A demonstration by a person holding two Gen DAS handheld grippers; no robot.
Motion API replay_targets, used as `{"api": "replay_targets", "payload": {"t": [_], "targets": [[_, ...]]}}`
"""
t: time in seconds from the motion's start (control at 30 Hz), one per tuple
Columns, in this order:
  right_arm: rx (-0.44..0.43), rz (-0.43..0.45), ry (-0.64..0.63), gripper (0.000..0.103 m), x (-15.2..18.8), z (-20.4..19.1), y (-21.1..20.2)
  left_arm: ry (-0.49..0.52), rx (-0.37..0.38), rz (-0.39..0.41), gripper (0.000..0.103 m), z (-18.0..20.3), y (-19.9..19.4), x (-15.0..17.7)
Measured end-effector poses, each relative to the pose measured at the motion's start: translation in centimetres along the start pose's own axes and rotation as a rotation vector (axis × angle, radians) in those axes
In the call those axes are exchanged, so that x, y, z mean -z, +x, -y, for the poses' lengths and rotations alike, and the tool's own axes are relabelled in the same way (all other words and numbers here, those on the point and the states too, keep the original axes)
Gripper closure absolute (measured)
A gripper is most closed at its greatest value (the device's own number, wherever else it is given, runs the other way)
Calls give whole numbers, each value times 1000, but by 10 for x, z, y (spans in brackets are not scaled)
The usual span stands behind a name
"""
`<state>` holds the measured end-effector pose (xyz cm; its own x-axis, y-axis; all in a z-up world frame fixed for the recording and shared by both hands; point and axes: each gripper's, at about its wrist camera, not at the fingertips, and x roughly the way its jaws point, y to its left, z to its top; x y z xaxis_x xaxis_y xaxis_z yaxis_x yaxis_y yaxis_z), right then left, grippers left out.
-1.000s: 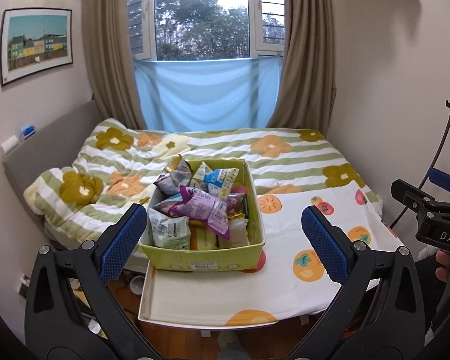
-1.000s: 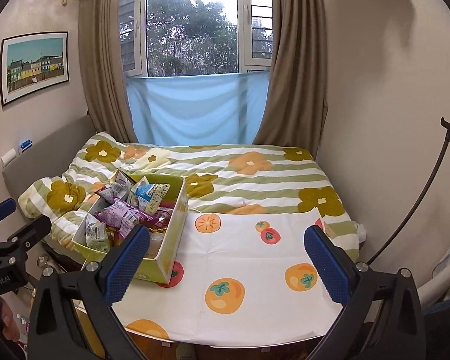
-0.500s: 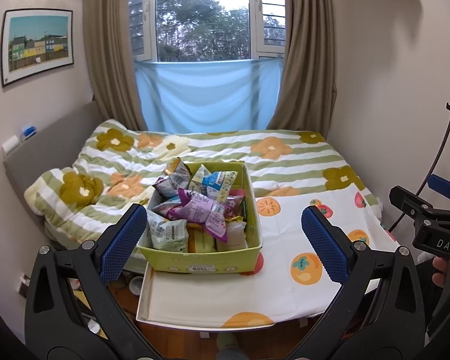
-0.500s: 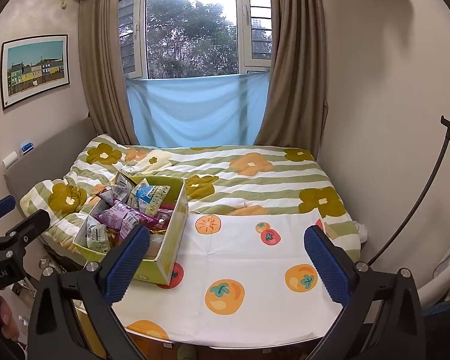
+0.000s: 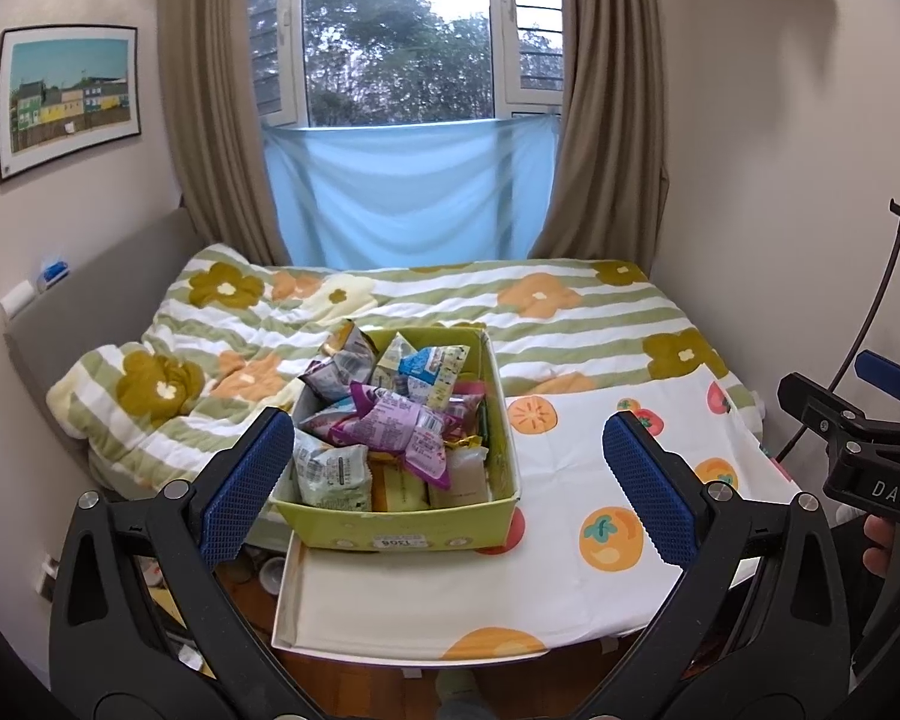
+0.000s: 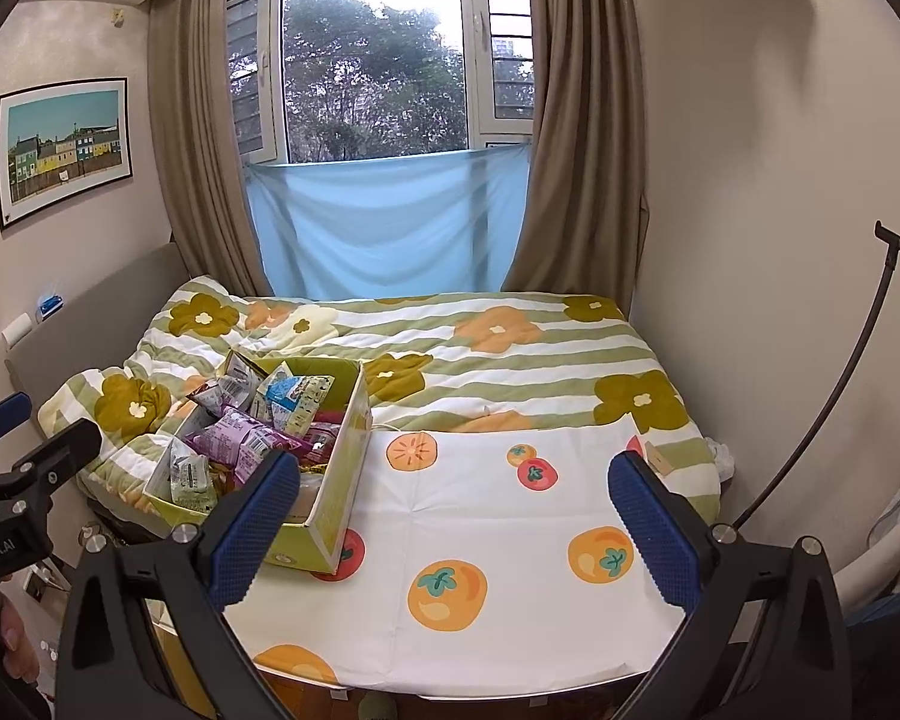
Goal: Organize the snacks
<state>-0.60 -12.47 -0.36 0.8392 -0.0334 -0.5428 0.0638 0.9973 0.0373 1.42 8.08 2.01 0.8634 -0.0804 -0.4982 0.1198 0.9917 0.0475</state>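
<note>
A window (image 5: 399,30) between brown curtains (image 6: 582,150) gave grey daylight — a framed picture (image 5: 69,96) hung on the beige wall (image 6: 780,120).

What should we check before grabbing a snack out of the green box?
1. Left gripper jaws open, empty: ok.
2. Right gripper jaws open, empty: ok.
3. Green box upright on the white fruit cloth: ok.
4. Purple snack packet on top of the pile, nothing covering it: ok.
5. Free cloth beside the box for sorting: ok.
6. What lies at the box's bottom: cannot tell.
</note>
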Motion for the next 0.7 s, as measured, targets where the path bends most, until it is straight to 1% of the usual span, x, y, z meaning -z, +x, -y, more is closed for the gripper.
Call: {"api": "replay_targets", "payload": {"t": [0.7], "targets": [[0, -3, 5, 1, -1, 1, 2, 3, 2, -2, 1, 2, 3, -1]]}}
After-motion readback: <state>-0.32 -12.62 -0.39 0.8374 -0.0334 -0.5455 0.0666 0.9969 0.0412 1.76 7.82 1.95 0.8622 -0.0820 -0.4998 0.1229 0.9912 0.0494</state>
